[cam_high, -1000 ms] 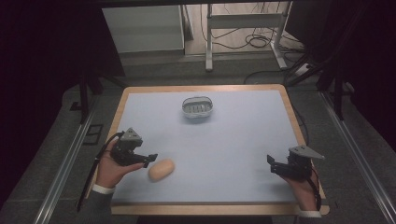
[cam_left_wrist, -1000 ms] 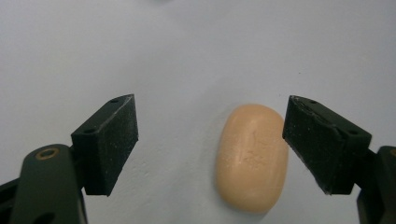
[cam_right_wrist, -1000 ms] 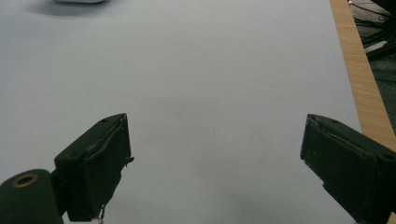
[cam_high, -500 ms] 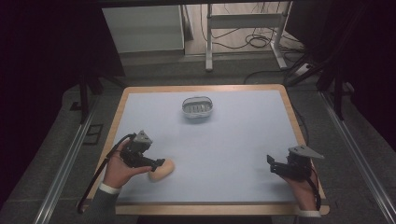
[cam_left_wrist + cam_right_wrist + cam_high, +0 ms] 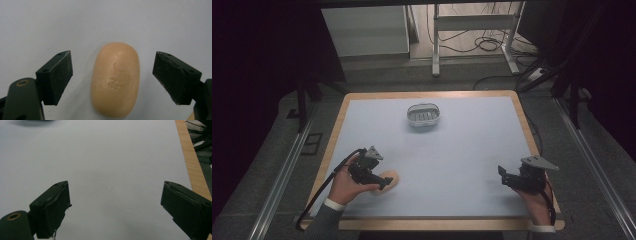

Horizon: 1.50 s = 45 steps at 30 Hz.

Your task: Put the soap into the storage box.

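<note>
The left hand-held gripper [image 5: 112, 77] is released, jaws wide on either side of the soap bar [image 5: 115, 79] lying near-left on the counter [image 5: 472, 145]. It should close evenly across the bar's narrow width. A faint embossed stamp is unreadable. The right hand-held gripper [image 5: 115, 207] hovers released, holding nothing.

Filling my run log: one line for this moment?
left hand-held gripper: open, straddling soap | right hand-held gripper: open, idle | dish: far

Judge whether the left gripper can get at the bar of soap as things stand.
Probably yes: the left gripper is open, its fingers on either side of the bar of soap, nothing between.
</note>
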Available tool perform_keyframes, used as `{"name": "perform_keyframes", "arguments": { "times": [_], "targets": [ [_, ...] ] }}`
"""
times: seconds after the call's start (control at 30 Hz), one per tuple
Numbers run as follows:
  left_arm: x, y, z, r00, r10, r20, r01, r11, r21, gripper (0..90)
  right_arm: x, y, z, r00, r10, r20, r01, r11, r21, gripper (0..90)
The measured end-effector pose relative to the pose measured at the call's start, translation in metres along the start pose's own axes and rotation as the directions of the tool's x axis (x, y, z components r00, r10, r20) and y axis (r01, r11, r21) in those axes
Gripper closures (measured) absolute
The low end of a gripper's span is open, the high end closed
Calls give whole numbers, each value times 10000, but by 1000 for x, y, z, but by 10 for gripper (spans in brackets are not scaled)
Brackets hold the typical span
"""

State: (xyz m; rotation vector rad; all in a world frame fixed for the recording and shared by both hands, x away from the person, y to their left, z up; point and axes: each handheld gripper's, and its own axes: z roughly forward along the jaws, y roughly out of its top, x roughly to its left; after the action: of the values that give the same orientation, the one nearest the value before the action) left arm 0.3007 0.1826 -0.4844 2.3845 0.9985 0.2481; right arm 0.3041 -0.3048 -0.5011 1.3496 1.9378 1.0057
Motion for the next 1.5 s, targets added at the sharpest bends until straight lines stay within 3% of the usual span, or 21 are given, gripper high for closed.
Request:
{"name": "perform_keyframes", "arguments": {
  "times": [0.3, 0.87, 0.97, 1.2, 1.5],
  "targets": [
    [-3, -5, 14, 9999, 80, 127, -88, 9980, 623, 184, -1, -1, 1, 10000, 14, 75, -14, 10000, 51, 85],
    [-6, -9, 34, 9996, 227, 151, -244, 9919, 1249, 261, -1, -2, 3, 9999, 21, 137, -23, 9999, 125, 85],
    [-5, -9, 35, 9997, 256, 25, -257, 9914, 1282, 311, -1, -2, 3, 9999, 24, 141, -26, 9999, 142, 85],
    [-4, -9, 33, 9997, 239, -76, -227, 9920, 1241, 322, -2, -2, 3, 9998, 55, 197, -58, 9999, 130, 85],
    [1, 3, 16, 9996, 246, -170, -232, 9968, 766, 322, -2, -2, 3, 9997, 70, 220, -73, 9999, 133, 85]
  ]
}}
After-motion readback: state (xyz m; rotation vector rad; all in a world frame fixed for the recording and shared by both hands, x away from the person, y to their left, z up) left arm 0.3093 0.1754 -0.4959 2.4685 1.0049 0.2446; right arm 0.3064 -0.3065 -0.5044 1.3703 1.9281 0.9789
